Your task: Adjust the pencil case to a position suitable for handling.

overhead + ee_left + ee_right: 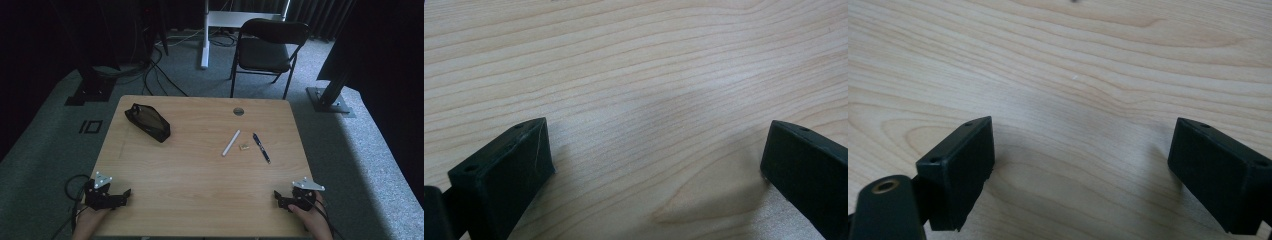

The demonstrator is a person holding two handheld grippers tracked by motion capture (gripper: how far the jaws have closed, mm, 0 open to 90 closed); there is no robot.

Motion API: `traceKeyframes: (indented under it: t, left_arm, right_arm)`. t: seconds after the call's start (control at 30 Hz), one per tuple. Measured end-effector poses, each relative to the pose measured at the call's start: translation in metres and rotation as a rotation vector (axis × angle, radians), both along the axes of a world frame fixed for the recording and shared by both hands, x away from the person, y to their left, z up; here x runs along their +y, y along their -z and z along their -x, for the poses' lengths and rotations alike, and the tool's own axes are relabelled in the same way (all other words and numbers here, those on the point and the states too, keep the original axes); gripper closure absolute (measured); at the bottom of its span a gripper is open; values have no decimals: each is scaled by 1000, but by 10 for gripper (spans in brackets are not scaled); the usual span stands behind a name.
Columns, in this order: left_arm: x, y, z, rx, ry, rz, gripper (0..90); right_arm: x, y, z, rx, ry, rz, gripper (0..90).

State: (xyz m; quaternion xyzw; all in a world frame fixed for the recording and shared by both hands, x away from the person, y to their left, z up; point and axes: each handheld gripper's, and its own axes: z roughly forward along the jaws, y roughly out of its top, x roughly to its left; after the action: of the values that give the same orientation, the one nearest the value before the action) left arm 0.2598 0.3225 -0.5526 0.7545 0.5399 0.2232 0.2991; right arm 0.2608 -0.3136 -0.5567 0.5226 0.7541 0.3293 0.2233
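High view: white stick [231,143], tan eraser [244,147] and dark pen [261,148] lie mid-table, right of centre; my left gripper [125,194] and right gripper [278,198] rest at the near corners. Left gripper view: jaws wide apart over bare table [649,75], holding nothing. Right gripper view: same, released, empty.

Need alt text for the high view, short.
A wooden table with the left gripper and right gripper resting open at its near corners. Farther back lie a black pouch, white stick, small eraser and pen.
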Motion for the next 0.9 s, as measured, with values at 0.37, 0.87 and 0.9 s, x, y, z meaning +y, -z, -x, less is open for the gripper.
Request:
traceKeyframes:
  t: [0.37, 0.87, 0.9]
  left_arm:
    - [0, 0, 0, 0, 0, 0, 2]
    - [0, 0, 0, 0, 0, 0, 3]
    - [0, 0, 0, 0, 0, 0, 2]
  right_arm:
    - [5, -1, 1, 1, 19, -7, 119]
    - [24, -25, -5, -50, -15, -41, 125]
    - [26, -26, -6, -53, -22, -44, 125]
